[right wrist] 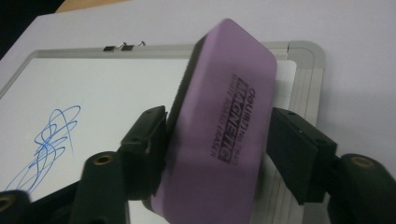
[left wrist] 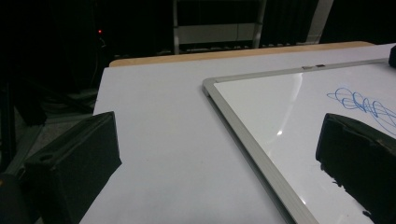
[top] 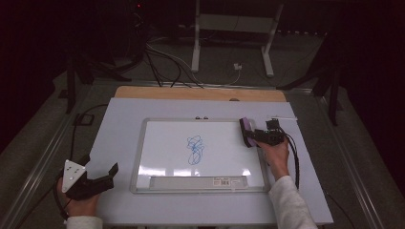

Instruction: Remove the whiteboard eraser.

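purple eraser [right wrist: 219, 126] sits squeezed between the right gripper [right wrist: 217, 140] fingers, over the whiteboard [top: 162, 143] edge, likely to rub out the blue scribble [top: 195, 149]. the left gripper [top: 95, 179] fingers are apart, holding nothing.

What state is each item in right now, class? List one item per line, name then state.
Purple rectangular magnetic whiteboard eraser: clamped between the right gripper's fingers, over the board's right edge.
Silver-framed white rectangular whiteboard: lying flat, blue scribble unerased at its centre.
Right gripper: shut on the eraser.
Left gripper: open, empty, at the table's front left.
White rectangular table top: bearing the board.
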### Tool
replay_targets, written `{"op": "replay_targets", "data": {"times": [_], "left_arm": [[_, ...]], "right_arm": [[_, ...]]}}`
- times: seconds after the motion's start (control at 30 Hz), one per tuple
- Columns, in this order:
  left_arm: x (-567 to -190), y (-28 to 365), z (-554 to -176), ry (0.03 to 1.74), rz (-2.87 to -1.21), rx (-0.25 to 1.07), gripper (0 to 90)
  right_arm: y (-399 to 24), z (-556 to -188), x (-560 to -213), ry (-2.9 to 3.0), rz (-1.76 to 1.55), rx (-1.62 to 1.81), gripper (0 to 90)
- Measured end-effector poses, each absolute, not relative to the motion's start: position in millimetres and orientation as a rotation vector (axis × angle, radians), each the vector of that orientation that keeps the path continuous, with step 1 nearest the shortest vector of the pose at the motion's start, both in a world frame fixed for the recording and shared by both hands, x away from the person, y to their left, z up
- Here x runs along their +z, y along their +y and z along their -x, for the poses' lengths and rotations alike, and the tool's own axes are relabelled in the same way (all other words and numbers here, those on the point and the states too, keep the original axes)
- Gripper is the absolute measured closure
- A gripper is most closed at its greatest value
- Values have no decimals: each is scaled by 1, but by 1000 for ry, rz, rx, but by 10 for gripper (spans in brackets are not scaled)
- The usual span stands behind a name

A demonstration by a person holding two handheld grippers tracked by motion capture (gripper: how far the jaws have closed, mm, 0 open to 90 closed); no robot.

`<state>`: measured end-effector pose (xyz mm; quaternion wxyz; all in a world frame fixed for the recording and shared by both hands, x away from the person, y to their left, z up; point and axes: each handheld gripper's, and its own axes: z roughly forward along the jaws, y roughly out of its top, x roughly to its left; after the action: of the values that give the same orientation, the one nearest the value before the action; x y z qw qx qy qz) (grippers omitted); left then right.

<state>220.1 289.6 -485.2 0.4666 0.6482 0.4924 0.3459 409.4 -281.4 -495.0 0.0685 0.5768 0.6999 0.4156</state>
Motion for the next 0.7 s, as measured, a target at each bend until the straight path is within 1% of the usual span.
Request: {"op": "replay_targets", "data": {"times": [0.43, 0.53, 0.7], "left_arm": [[-485, 289, -220, 1207, -1593, 848, 6], [-485, 289, -220, 1207, -1592, 848, 6], [-485, 289, -220, 1208, -1593, 848, 6]], "right_arm": [[-277, -412, -500, 2137, -1769, 1230, 364], [-276, -412, -502, 2139, -1767, 1217, 389], [-276, -411, -500, 2138, -1753, 1213, 401]]}}
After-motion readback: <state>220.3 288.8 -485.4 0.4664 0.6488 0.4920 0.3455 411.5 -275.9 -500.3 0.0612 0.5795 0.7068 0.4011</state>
